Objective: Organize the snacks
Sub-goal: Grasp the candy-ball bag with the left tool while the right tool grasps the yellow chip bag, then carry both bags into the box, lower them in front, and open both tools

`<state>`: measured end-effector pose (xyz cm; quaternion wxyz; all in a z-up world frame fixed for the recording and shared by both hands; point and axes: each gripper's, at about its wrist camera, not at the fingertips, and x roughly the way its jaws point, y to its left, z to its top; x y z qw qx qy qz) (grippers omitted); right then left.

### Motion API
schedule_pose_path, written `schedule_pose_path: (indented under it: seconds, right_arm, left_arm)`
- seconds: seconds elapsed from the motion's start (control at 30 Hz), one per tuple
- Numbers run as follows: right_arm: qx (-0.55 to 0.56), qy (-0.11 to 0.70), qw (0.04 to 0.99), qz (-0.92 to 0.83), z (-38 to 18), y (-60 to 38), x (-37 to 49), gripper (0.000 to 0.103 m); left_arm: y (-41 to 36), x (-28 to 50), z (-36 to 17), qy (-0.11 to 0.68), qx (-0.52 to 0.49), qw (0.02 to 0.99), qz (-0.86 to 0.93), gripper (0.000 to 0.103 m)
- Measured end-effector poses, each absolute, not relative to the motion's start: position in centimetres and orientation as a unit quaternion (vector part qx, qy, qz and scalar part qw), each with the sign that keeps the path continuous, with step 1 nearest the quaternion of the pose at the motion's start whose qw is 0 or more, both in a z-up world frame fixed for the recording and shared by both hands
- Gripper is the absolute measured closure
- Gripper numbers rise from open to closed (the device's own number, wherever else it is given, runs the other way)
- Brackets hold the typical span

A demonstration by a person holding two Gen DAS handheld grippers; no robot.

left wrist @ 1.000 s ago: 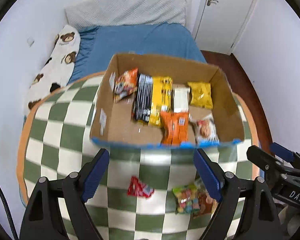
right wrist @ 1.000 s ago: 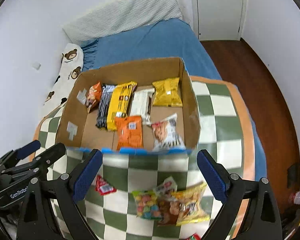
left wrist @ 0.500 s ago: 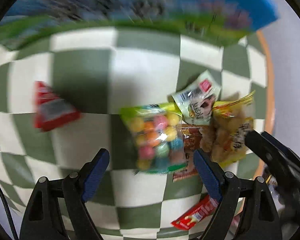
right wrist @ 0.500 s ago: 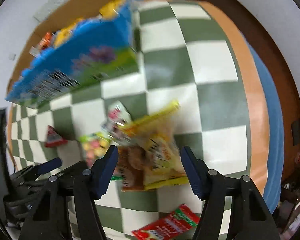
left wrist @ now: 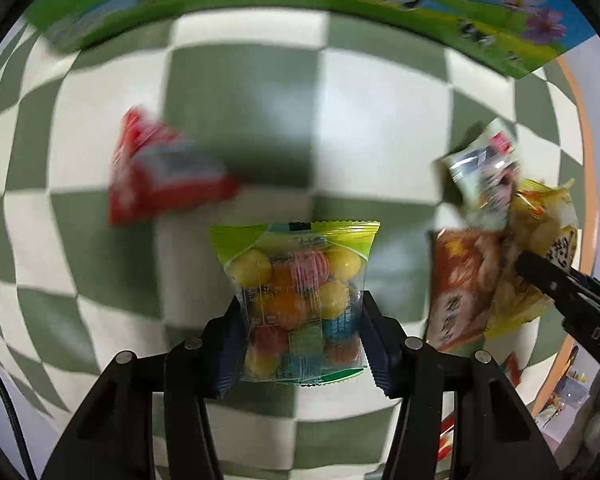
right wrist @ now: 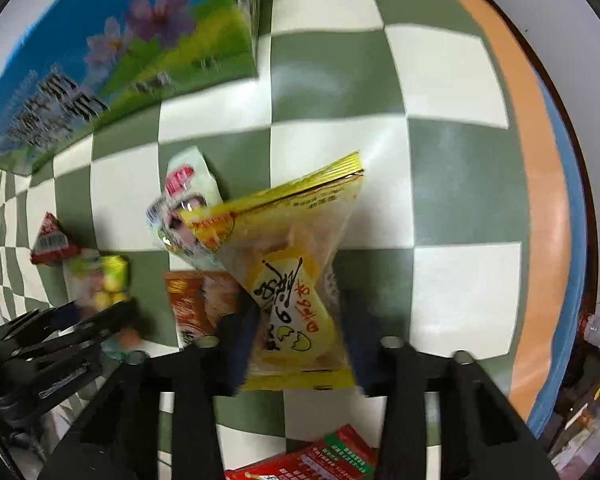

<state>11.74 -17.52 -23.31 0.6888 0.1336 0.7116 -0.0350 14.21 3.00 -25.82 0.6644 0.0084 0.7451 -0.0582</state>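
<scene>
The worktop (left wrist: 372, 92) is being covered by a green-and-white checkered cloth with an orange border, and all the loose snacks are being carried on it. Along its far side the printed outer wall of the cardboard box (right wrist: 112, 68) is being seen, blue and green with purple flowers and dark lettering; it is blurred in both views.

The left hand-held gripper (left wrist: 302, 334) is being held low over the cloth, its blue-padded fingers clenched against the two sides of a clear candy bag (left wrist: 296, 292) with a lime-green top seal, filled with round sweets in yellow, orange, pink and blue. The right hand-held gripper (right wrist: 300, 344) is being closed on the lower part of a yellow snack bag (right wrist: 288, 264), whose crimped top is being pointed away toward the box; its fingers are blurred.

Just beside the yellow bag, an orange-brown snack packet (right wrist: 192, 304) is being partly overlapped by it, and a pale green-white packet (right wrist: 180, 196) with a red logo is being tucked under its upper left corner. A red triangular packet (left wrist: 160, 184) is being left on the cloth to the left of the candy bag, apart from it. A red-and-green packet (right wrist: 320, 460) is being cut off by the lower edge of the right wrist view.
</scene>
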Motion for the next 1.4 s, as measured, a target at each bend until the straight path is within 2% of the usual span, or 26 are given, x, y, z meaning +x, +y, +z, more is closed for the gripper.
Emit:
schedule_pose_path:
  seconds: [0.17, 0.23, 0.3, 0.43, 0.5, 0.77, 0.93, 1.07, 1.23, 1.4]
  right_arm:
    - [0.150, 0.724, 0.673, -0.017, -23.2, -17.0, 9.8, 0.066]
    - [0.169, 0.728, 0.665, -0.026, -24.0, -17.6, 9.5, 0.057]
    - [0.184, 0.725, 0.663, -0.030, -24.5, -17.9, 9.3, 0.056]
    - [0.186, 0.714, 0.674, -0.037, -24.4, -18.1, 9.0, 0.066]
    - [0.188, 0.706, 0.682, -0.035, -23.6, -17.7, 8.8, 0.067]
    - [0.256, 0.649, 0.716, 0.020, -15.6, -16.8, 9.7, 0.067]
    - [0.287, 0.612, 0.733, 0.075, -9.7, -15.1, 14.6, 0.067]
    - [0.283, 0.597, 0.743, 0.103, -6.7, -13.0, 20.1, 0.067]
    - [0.279, 0.598, 0.743, 0.109, -6.3, -9.6, 27.0, 0.067]
    - [0.297, 0.620, 0.719, 0.098, -9.0, -7.5, 31.5, 0.067]
  left_arm:
    - [4.2, 14.2, -27.3, 0.755, -0.016, 0.654, -0.051, 0.051]
    - [4.0, 14.4, -27.5, 0.753, -0.009, 0.657, -0.047, 0.051]
    - [3.7, 14.5, -27.3, 0.747, -0.001, 0.663, -0.048, 0.051]
    - [3.3, 13.9, -25.7, 0.736, 0.007, 0.674, -0.059, 0.054]
    - [3.0, 13.9, -24.6, 0.730, 0.001, 0.681, -0.062, 0.054]
    - [4.2, 15.3, -14.6, 0.679, -0.054, 0.723, -0.115, 0.054]
    - [6.1, 21.6, -7.4, 0.640, -0.071, 0.755, -0.124, 0.054]
    - [8.6, 26.7, -4.3, 0.628, -0.057, 0.771, -0.090, 0.054]
    - [10.8, 33.6, -5.7, 0.650, -0.052, 0.756, -0.050, 0.054]
    - [12.2, 37.0, -10.0, 0.689, -0.063, 0.721, -0.031, 0.054]
